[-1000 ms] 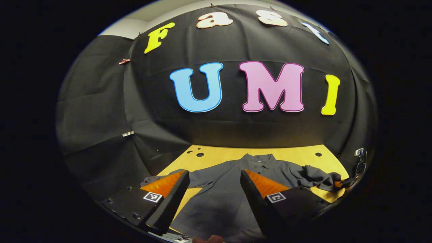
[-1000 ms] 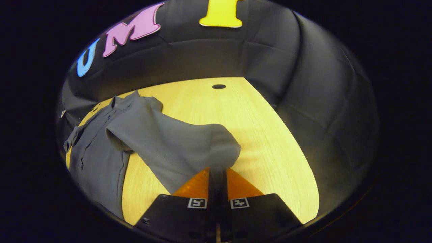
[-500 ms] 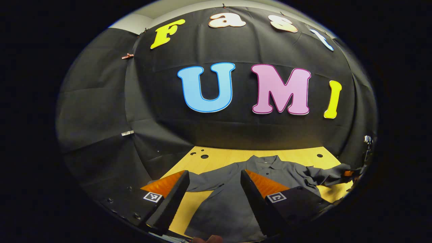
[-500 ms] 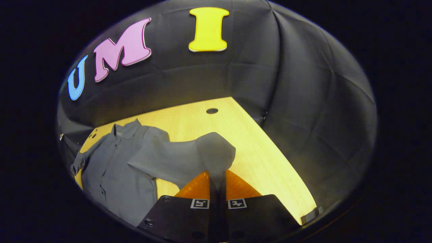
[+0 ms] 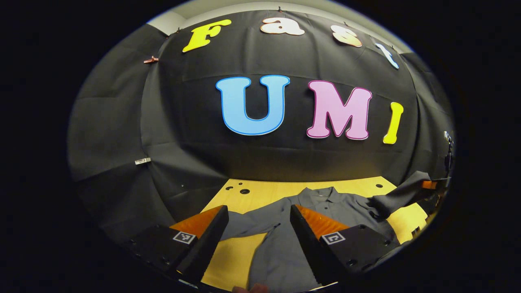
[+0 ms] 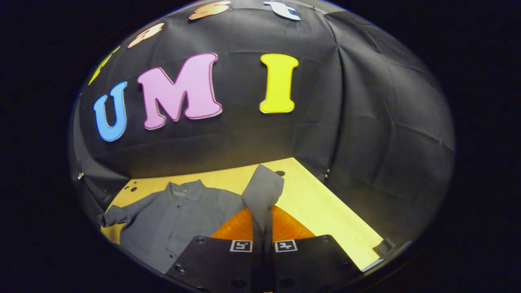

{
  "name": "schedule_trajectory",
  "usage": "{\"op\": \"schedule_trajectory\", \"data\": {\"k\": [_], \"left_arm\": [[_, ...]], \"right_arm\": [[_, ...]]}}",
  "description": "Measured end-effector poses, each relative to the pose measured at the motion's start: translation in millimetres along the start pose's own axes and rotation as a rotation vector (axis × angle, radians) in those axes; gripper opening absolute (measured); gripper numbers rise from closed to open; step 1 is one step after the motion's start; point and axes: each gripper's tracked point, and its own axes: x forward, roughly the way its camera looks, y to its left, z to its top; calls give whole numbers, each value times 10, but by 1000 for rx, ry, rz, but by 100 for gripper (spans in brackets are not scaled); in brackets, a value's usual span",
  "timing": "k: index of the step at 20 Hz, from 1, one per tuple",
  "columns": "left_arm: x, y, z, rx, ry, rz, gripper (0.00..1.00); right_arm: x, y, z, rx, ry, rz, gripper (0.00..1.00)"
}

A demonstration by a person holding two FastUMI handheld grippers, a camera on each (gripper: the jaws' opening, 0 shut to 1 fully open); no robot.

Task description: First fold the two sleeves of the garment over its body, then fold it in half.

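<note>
- Right now the first sleeve fold is being carried out: the right hand-held gripper [image 6: 262, 228] is clamping the grey garment's [image 6: 175, 219] right sleeve [image 6: 263, 191] and holding it raised above the tabletop [image 6: 325, 207].
- Next, that sleeve is probably needing to travel inward and settle flat on the body before the jaws let go.
- Meanwhile, the left hand-held gripper [image 5: 258, 228] is hovering with jaws apart, gripping nothing.
- The collared garment is lying spread on the tabletop, and its left sleeve [image 5: 248, 224] is lying unfolded.
</note>
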Motion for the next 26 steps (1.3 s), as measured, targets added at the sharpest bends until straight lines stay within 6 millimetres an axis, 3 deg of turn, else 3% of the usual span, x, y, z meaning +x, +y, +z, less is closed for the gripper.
{"op": "schedule_trajectory", "data": {"k": [5,7,12,19,24,26], "left_arm": [[61,457,-141,-31,8,8,96],[83,661,-249,-37,22,24,96],[152,1145,-488,-43,57,65,96],[390,1620,-898,-81,110,109,96],[595,1925,-1190,-98,137,142,93],[654,2057,-1297,-113,154,166,96]], "right_arm": [[-112,1052,64,-23,-15,138,5],[-99,1467,-42,-58,1,194,5],[62,2284,-381,-87,57,279,5],[416,3161,-1192,-115,201,351,5],[600,3468,-1800,-107,319,331,6],[613,3540,-1998,-93,379,322,9]]}}
